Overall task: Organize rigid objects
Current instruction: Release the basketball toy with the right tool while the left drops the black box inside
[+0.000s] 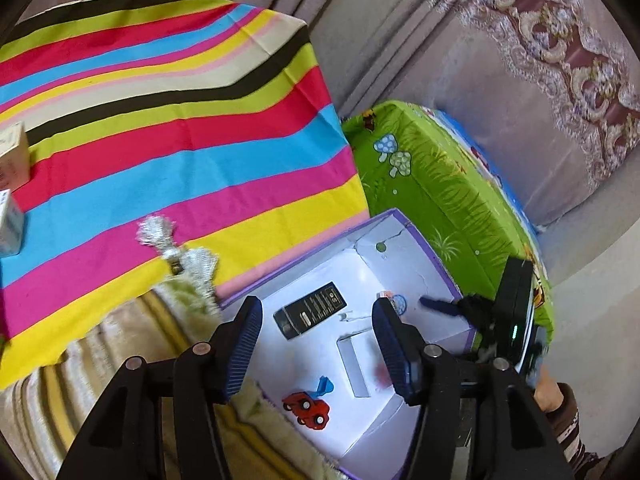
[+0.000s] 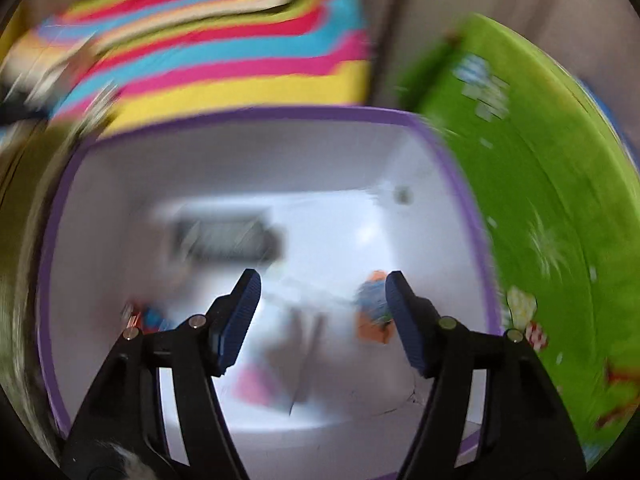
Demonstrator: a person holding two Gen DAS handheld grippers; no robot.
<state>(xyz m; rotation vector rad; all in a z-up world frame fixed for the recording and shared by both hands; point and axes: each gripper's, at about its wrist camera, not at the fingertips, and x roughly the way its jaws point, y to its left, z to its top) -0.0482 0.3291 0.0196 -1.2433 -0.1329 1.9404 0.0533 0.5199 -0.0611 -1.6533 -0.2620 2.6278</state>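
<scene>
A purple-rimmed white box [image 1: 436, 256] lies open below both grippers. On its floor are a black carton [image 1: 310, 314], a white carton [image 1: 354, 364], a red toy car [image 1: 307, 408], a blue piece [image 1: 324, 386] and a small round blue item [image 1: 400, 304]. My left gripper [image 1: 318, 308] hovers open over the box with nothing between its pads. The right wrist view is blurred. There my right gripper [image 2: 322, 278] stands open inside the same box [image 2: 248, 114], empty, with an orange and blue item [image 2: 372, 312] beside its right finger. One blue finger [image 1: 438, 306] of it shows in the left wrist view.
A striped cloth [image 1: 180, 128] covers the surface behind the box, with a silver tinsel piece [image 1: 176, 252] and two small cartons [image 1: 12, 156] on it. A green cartoon-print box [image 1: 448, 184] stands to the right. A fuzzy striped blanket [image 1: 120, 344] lies at the left front.
</scene>
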